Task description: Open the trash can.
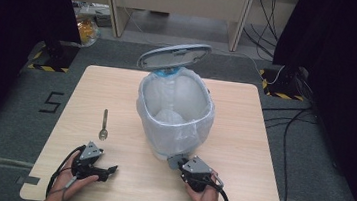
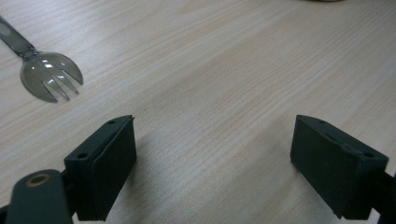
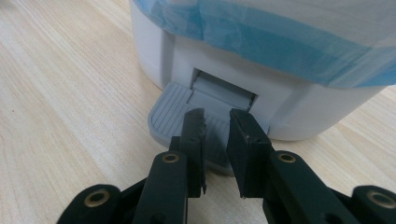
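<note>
One pedal bin (image 1: 175, 112) stands at the centre of the wooden table (image 1: 241, 152), slightly toward the far edge. It is lined with one translucent bag (image 1: 190, 127) whose blue band (image 3: 261, 44) folds over the white body. One grey lid (image 1: 174, 56) is raised at the far side of the rim. One grey ribbed pedal (image 3: 170, 116) projects from the base on the near side.

One metal spork (image 1: 104, 125) lies on the table left of the bin, well apart from it, head toward the near edge; its tines (image 2: 58, 84) are visible in the left gripper view.

Two grippers are present, one per hand. The right gripper (image 3: 215, 122) is held low at the bin's near side, tips over the pedal; its jaws stand close together with a narrow gap, clamped on nothing. Contact with the pedal cannot be determined. The right hand (image 1: 205, 199) enters from the bottom edge.

The left gripper (image 1: 109, 169) sits near the table's near left, pointing right, below the spork; its jaws are wide apart over bare wood. The left hand (image 1: 65, 181) grips it from behind.
</note>
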Demonstrator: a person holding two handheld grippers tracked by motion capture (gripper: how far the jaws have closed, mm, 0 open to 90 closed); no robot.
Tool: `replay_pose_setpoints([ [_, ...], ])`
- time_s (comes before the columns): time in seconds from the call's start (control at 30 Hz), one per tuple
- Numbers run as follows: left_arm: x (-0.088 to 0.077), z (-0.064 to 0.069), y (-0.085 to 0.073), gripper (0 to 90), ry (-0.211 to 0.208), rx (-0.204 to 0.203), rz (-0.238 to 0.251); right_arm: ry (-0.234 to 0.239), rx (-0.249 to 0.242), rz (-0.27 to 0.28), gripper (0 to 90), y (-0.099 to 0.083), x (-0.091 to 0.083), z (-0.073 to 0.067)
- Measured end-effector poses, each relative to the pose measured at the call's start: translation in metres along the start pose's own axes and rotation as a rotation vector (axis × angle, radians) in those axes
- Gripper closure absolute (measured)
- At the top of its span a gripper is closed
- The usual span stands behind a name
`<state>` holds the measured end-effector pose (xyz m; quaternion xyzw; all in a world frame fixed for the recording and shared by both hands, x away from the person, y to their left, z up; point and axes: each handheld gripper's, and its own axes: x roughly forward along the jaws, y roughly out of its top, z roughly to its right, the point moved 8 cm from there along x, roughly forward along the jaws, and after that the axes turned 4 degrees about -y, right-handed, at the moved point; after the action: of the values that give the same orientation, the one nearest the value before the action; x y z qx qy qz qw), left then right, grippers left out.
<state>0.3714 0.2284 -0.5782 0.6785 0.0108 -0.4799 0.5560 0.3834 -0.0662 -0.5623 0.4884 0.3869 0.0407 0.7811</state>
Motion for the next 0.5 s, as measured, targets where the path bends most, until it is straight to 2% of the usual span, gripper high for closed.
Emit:
replay_pose_setpoints([
  [0.5,0.0005,-0.0006,0.0005,13.8,0.002,-0.004,0.001,0.009,0.005,0.001,75.8,-0.0002,0.0,0.0005],
])
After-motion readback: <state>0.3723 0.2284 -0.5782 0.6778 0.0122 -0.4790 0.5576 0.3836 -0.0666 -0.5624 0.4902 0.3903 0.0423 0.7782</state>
